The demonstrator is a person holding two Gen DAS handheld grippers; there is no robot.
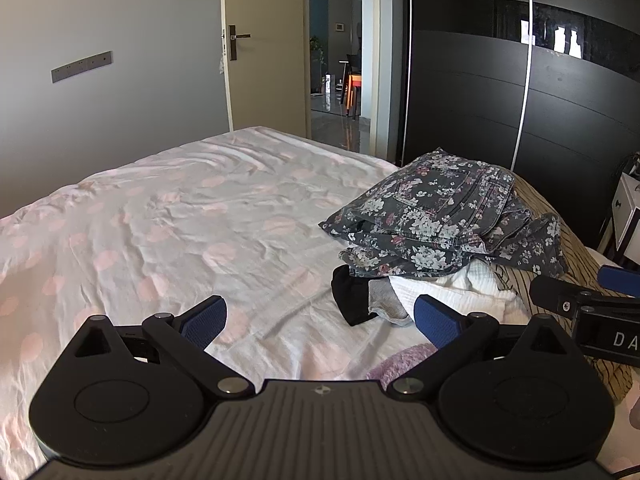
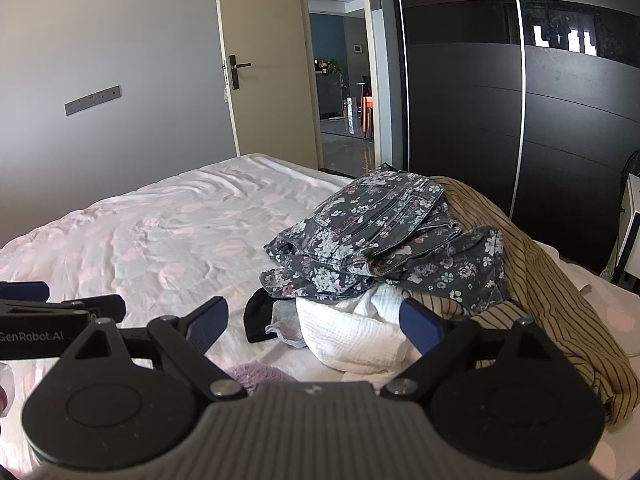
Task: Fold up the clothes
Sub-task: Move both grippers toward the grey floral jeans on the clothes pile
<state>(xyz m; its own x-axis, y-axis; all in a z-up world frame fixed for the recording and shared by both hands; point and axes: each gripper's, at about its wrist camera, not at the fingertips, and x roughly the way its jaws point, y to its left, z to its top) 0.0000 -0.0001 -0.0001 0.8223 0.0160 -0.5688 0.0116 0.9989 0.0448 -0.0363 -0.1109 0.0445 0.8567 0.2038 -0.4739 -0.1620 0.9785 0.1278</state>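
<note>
A heap of clothes lies on the bed's right side. Grey floral jeans (image 1: pixel 436 216) (image 2: pixel 372 240) sit on top, over a white textured garment (image 1: pixel 460 292) (image 2: pixel 352 332), a black and grey piece (image 1: pixel 360 300) (image 2: pixel 272 320) and a tan striped shirt (image 2: pixel 560 296) (image 1: pixel 576 256). A lilac fuzzy item (image 2: pixel 256 376) (image 1: pixel 400 364) lies nearest. My left gripper (image 1: pixel 320 322) hovers open over the sheet, just short of the heap. My right gripper (image 2: pixel 312 326) is open too, its blue pads (image 2: pixel 420 326) either side of the white garment, not touching it. Each gripper shows at the other view's edge.
The bed (image 1: pixel 180 220) has a wrinkled white sheet with pink spots, bare on its left half. A dark wardrobe (image 1: pixel 520 100) stands behind the heap at right. An open door (image 1: pixel 264 48) leads out at the back. A white cabinet (image 1: pixel 628 216) stands at far right.
</note>
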